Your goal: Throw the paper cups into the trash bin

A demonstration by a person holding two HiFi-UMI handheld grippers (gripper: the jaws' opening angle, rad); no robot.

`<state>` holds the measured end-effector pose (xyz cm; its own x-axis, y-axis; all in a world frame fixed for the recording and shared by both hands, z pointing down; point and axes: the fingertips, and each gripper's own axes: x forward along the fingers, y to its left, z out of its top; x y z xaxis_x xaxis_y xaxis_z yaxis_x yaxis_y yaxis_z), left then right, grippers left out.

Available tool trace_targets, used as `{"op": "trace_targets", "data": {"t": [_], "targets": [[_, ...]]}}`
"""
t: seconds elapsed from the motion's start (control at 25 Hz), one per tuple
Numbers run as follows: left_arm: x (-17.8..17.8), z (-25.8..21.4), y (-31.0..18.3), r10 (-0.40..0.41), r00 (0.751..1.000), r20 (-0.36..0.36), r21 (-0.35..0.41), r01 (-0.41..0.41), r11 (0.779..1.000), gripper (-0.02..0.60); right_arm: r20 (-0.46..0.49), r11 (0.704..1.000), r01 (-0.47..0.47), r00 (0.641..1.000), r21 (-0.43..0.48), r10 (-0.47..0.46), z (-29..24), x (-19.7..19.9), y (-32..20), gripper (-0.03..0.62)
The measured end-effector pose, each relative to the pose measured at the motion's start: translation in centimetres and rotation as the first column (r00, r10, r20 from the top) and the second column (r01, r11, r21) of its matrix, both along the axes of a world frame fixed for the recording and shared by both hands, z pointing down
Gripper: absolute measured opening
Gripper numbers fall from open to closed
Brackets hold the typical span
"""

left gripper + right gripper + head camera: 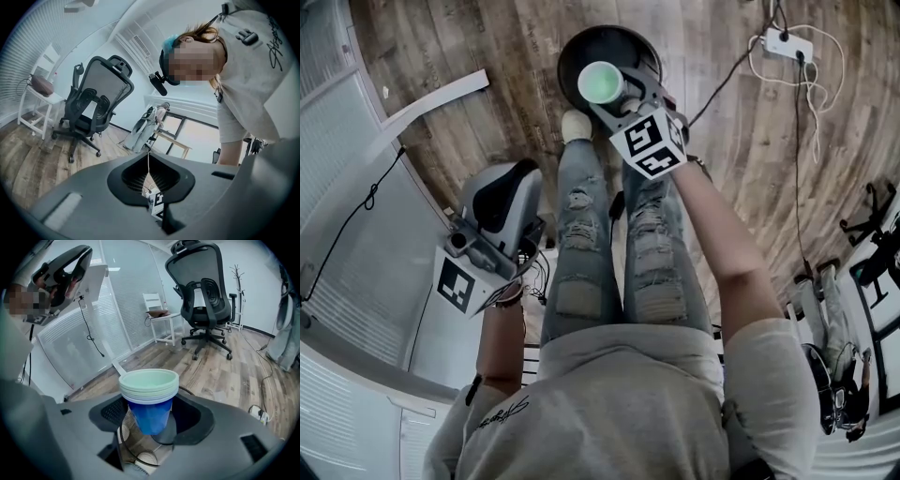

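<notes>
There, at the top centre of the head view, the right gripper [609, 89] clamped a nested stack of paper cups [601, 82], blue outside and pale green within. The stack stood upright above the round black trash bin [572, 47]. At lower left, the left gripper [499, 202] hung beside the person's jeans [581, 253], its jaws drawn together on nothing.

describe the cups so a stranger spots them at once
On the wooden floor stands a round black trash bin. Above it the right gripper holds a nested stack of paper cups, blue outside, pale green rims: the only vivid colour there.
</notes>
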<state>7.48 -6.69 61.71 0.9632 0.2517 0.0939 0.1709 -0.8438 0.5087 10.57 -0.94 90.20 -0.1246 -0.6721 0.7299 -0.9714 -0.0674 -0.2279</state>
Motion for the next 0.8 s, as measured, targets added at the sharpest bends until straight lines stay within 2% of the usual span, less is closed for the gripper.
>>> {"op": "trace_targets", "data": {"t": [0.32,0.8], "targets": [[-0.4,0.8,0.0,0.017,1.000,0.003,-0.001,-0.017,1.000,0.009,0.002,0.994,-0.060,0.998,-0.092,0.060,3.6,0.4,0.6,0.291],[-0.4,1.4,0.2,0.025,1.000,0.014,0.010,-0.025,1.000,0.009,0.022,0.969,-0.082,0.996,-0.232,0.089,8.9,0.3,1.6,0.292]]}}
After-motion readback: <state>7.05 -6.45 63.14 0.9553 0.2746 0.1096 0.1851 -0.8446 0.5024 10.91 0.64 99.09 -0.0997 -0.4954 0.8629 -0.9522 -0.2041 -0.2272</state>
